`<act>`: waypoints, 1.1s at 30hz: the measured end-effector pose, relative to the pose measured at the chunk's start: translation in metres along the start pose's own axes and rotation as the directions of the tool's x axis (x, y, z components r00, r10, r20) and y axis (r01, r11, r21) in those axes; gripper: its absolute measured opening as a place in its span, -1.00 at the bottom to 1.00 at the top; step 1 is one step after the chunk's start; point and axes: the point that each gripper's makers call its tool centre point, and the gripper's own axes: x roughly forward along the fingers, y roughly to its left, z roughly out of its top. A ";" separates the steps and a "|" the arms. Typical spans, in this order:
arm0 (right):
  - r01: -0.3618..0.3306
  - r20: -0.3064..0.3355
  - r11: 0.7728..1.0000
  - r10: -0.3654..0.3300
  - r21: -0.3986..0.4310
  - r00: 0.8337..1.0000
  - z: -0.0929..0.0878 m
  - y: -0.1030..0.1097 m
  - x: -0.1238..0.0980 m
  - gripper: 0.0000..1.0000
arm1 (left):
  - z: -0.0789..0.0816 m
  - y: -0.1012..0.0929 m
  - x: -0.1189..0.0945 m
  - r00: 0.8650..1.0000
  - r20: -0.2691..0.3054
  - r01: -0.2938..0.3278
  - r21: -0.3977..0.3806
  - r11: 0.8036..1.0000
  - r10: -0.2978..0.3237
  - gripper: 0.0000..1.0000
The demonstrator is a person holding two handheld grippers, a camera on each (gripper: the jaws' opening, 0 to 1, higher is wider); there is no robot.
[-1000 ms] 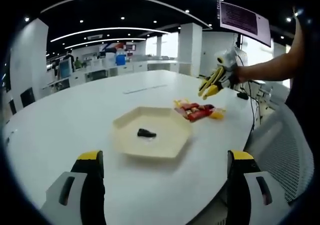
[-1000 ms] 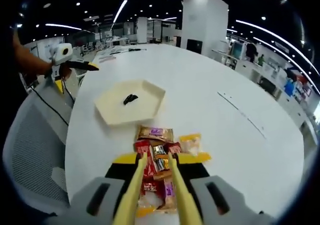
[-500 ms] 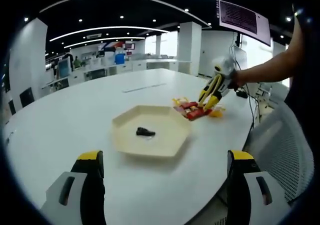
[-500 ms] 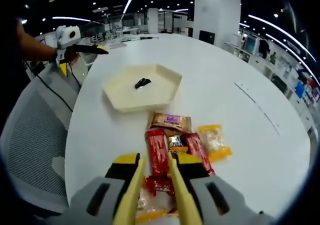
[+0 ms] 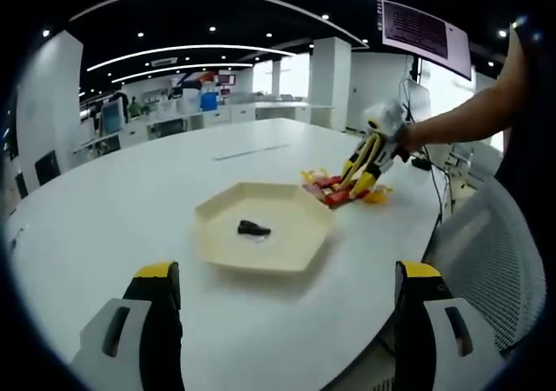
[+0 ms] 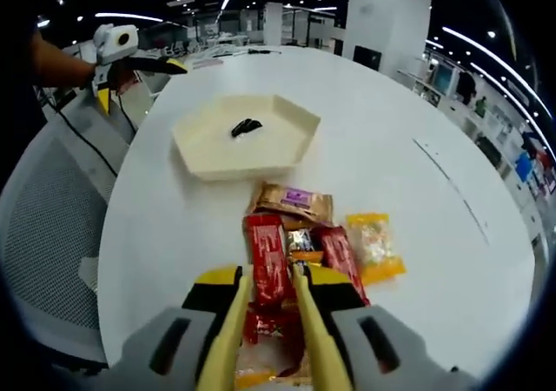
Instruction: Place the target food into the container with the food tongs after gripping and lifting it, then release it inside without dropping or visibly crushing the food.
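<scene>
Tongs, yellow plastic food pair (image 6: 268,308), which your right gripper (image 6: 265,356) is clamping, are straddling the long red snack packet (image 6: 266,250) on the white table (image 6: 417,113), short of the cream hexagonal tray (image 6: 208,139); your left gripper (image 5: 282,321) is idling, jaws apart.

One tray (image 6: 208,161) on the desk (image 6: 452,235), one dark bit (image 6: 246,127) inside. Snack packs: two red (image 6: 266,261), one brown (image 6: 294,204), one yellow (image 6: 373,248), more underneath, uncountable.
</scene>
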 end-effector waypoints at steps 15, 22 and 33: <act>0.007 -0.056 1.000 -0.005 0.026 0.998 -0.005 0.004 0.005 -0.55 | 0.001 0.000 0.000 1.000 0.005 -0.002 0.006 1.000 0.002 0.99; 0.018 -0.023 0.998 -0.017 0.059 1.000 0.010 0.001 -0.009 -0.55 | 0.003 0.000 -0.001 1.000 0.013 -0.002 0.010 1.000 0.002 0.99; 0.040 0.009 0.996 -0.041 0.079 0.999 0.025 -0.002 -0.030 -0.55 | 0.004 0.000 -0.002 1.000 0.021 0.000 0.018 1.000 0.000 0.99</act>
